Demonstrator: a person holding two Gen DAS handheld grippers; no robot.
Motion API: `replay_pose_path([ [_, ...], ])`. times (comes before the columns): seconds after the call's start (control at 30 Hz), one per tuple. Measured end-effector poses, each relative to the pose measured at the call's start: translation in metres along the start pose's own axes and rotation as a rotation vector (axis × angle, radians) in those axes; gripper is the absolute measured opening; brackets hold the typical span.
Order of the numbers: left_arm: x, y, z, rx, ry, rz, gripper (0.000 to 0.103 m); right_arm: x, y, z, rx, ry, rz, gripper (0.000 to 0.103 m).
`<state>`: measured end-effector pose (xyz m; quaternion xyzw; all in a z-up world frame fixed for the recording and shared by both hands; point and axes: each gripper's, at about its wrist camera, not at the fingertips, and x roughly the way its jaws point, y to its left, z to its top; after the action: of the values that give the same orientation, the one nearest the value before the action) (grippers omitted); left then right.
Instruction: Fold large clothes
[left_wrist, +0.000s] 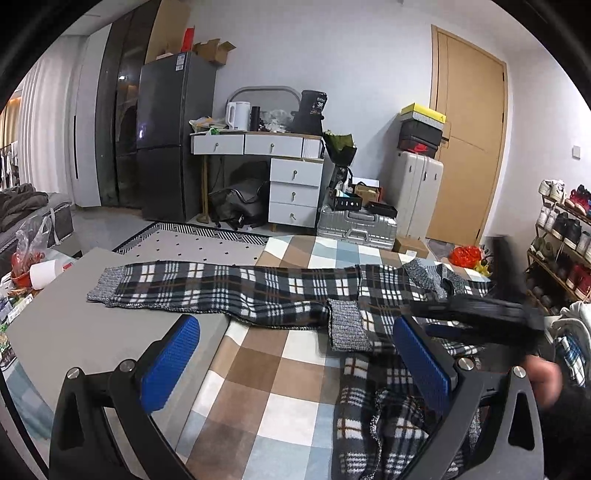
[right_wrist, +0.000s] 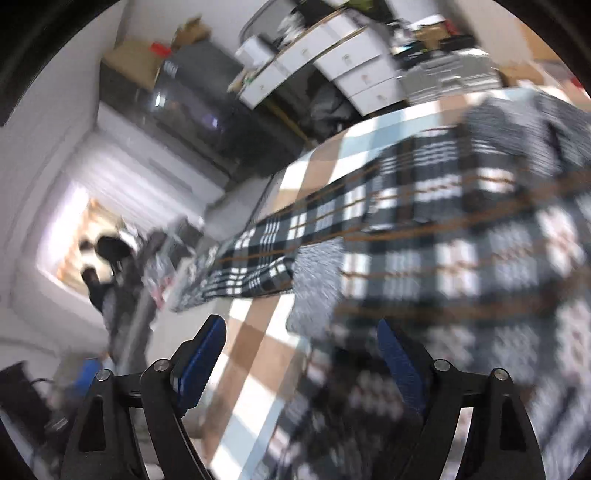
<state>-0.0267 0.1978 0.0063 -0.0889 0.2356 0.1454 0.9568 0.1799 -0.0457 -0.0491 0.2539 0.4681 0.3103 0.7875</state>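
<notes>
Two grippers, both with their blue pads spread wide apart and nothing between them. The left gripper (left_wrist: 295, 363) hovers over the near part of the bed (left_wrist: 258, 369), which has a checked cover in brown, white and pale blue. The right gripper (right_wrist: 301, 363) is tilted hard, and its view is pretty motion-blurred, so details there are mushy. From the left view you can also see it as a dark blur (left_wrist: 491, 310) over the right side of the bed.

The plaid top (left_wrist: 258, 288) lies across the bed's far half. One long sleeve with a grey knit cuff stretches out left, past the cover's left edge onto a grey board (left_wrist: 74, 325). The other cuff (left_wrist: 347, 328) is folded back toward the middle of the bed. More of the plaid fabric bunches up at the near right corner, under the left gripper's right finger.

Room stuff: a dark fridge (left_wrist: 173, 136) with cardboard boxes on top stands at the back left. Beside it is a white desk (left_wrist: 258, 144) with drawers, a kettle and clutter on it. Right of that are a silver suitcase (left_wrist: 356, 225) lying flat, a white one (left_wrist: 417, 192) upright with shoeboxes stacked on it, and a wooden door (left_wrist: 469, 136). A shoe rack (left_wrist: 561, 236) lines the right wall. A dotted rug (left_wrist: 192, 243) covers the floor beyond the bed.
</notes>
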Motion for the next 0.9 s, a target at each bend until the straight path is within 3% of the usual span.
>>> replay_pose_path([
  [0.1, 0.009, -0.002, -0.003, 0.005, 0.032, -0.003, 0.102, -0.050, -0.008, -0.025, 0.015, -0.057, 0.010, 0.091],
  [0.37, 0.029, -0.005, -0.011, 0.013, 0.121, 0.026, 0.102, -0.148, -0.007, -0.108, 0.027, -0.333, -0.054, 0.103],
  [0.6, 0.029, 0.020, -0.003, -0.063, 0.170, 0.016, 0.102, -0.171, -0.003, -0.126, -0.002, -0.381, -0.082, 0.103],
  [0.77, 0.031, 0.081, 0.011, -0.145, 0.270, 0.043, 0.102, -0.177, -0.008, -0.129, 0.023, -0.380, -0.015, 0.103],
  [0.9, 0.034, 0.157, 0.021, -0.338, 0.318, 0.014, 0.102, -0.176, -0.002, -0.129, -0.001, -0.361, 0.016, 0.103],
])
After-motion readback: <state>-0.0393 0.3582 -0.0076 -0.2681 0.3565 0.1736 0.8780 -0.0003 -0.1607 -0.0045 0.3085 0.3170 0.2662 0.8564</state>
